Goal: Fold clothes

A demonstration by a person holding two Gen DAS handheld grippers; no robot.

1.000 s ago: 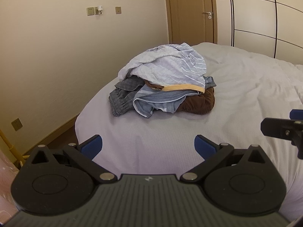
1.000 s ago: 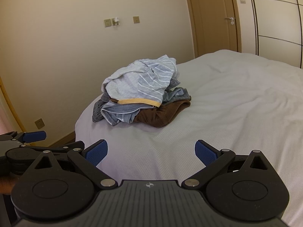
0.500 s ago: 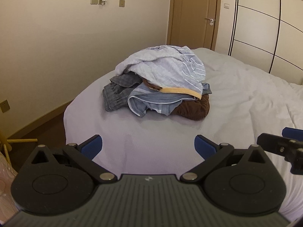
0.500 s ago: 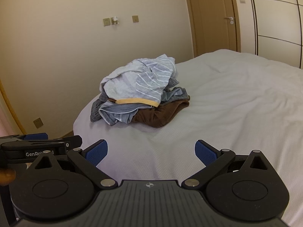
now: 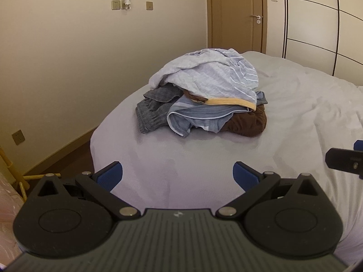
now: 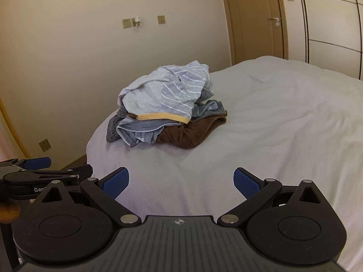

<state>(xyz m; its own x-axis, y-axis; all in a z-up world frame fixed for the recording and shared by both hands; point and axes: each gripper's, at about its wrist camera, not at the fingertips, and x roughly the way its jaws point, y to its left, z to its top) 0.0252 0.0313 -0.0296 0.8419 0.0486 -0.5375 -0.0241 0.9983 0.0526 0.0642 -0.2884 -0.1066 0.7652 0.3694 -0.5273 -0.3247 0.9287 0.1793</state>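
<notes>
Clothes (image 5: 204,97) sit in a loose, crumpled heap near the corner of the bed (image 5: 306,104), well ahead of both tools. On top lies a pale blue striped garment (image 5: 211,77) with a yellow hem band (image 5: 229,101); under it a blue-grey striped piece (image 5: 195,117) spills toward the camera, a dark grey item (image 5: 154,108) pokes out on the left and a brown garment (image 5: 247,122) bulges on the right. None of the pieces lies flat or squared, so the heap reads as unfolded laundry waiting to be taken apart.

Both tools are spread wide and hold nothing: the left gripper (image 5: 178,175) and the right gripper (image 6: 180,182) hover over bare sheet short of the heap, side by side, each just visible at the edge of the other's view.

To do this well, I would judge the top striped garment the sensible one to take, since lifting it disturbs the others least. A pinch on a single layer at the yellow band, which is easy to see and follows a true edge, should keep the piece from dragging the blue-grey one along. The open sheet between the tools and the heap offers room to spread it flat. The risk is grabbing several layers at once and lifting the whole bundle.
</notes>
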